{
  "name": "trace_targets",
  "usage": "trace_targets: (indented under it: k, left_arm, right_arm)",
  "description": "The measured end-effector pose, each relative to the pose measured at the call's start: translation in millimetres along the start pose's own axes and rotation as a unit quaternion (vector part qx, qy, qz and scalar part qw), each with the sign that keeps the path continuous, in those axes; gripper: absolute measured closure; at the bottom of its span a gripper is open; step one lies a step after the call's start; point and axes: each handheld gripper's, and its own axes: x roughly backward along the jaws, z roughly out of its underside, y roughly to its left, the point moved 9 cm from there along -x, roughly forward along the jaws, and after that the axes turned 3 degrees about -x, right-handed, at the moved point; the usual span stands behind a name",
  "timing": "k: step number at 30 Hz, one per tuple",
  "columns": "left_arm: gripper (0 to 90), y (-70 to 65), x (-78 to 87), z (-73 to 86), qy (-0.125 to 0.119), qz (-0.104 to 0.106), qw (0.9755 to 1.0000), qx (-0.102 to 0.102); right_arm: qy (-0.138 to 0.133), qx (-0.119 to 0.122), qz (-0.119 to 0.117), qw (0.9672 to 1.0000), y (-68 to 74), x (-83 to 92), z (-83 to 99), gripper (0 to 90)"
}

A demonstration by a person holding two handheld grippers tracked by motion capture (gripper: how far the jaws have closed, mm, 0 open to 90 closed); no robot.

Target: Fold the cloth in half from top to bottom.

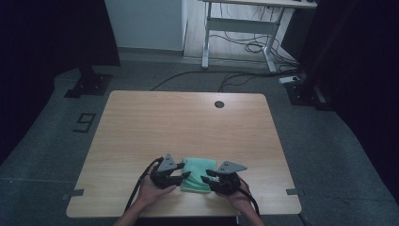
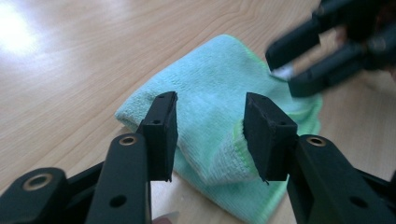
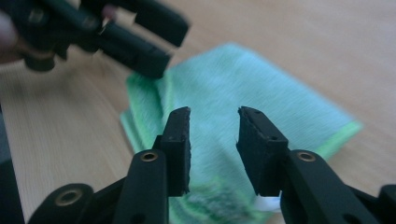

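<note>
Forearms enter at the lower edge of the high view. Left gripper [image 1: 184, 175] and right gripper [image 1: 207, 178], both released, flank a folded green cloth [image 1: 197, 174] lying between them, low centre on the bench [image 1: 141, 122], equally near each.

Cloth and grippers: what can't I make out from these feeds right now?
- Cloth, high view: too small to count its folded layers; the left gripper and right gripper cover its side edges.
- Left gripper view: the right jaw hides the lifted corner's tip.
- Right gripper view: motion blur smears the cloth; the white scrap behind the right jaw is unidentifiable.
- Cloth underside: hidden against the table.
</note>
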Motion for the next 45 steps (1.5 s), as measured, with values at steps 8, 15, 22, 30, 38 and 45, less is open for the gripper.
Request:
trace_targets:
  k: [8, 15, 22, 30, 38, 45]
  left_arm:
    - [55.1, 5.6, 14.1, -3.9, -0.019, -0.005, 0.9998, 0.007]
    - [56.6, 16.9, 8.6, -8.3, -0.006, -0.024, 0.9997, -0.003]
    - [59.0, 24.7, -9.4, -16.3, 0.016, -0.035, 0.9991, -0.016]
    - [63.5, 39.4, -20.1, -22.9, 0.037, -0.051, 0.998, -0.004]
    - [72.0, 50.3, -25.6, -7.1, 0.066, -0.056, 0.9963, 0.01]
    - [76.2, 57.1, -36.3, -0.4, 0.076, -0.061, 0.9952, 0.011]
  right_arm:
    - [0.032, 0.013, -0.006, 0.9994, 11.8, 2.3, 21.8, 64.9]
    - [0.039, 0.018, 0.008, 0.999, 10.0, 8.3, 32.2, 62.8]
    - [0.015, 0.015, 0.004, 0.9998, 15.1, 13.0, 12.8, 60.2]
    - [-0.007, 0.003, 0.012, 0.9999, 17.1, -5.1, -16.5, 60.3]
    - [0.028, 0.014, 0.006, 0.9995, 30.1, -28.4, -4.0, 60.2]
    - [0.05, 0.037, 0.014, 0.998, 35.5, -28.3, 12.0, 59.5]
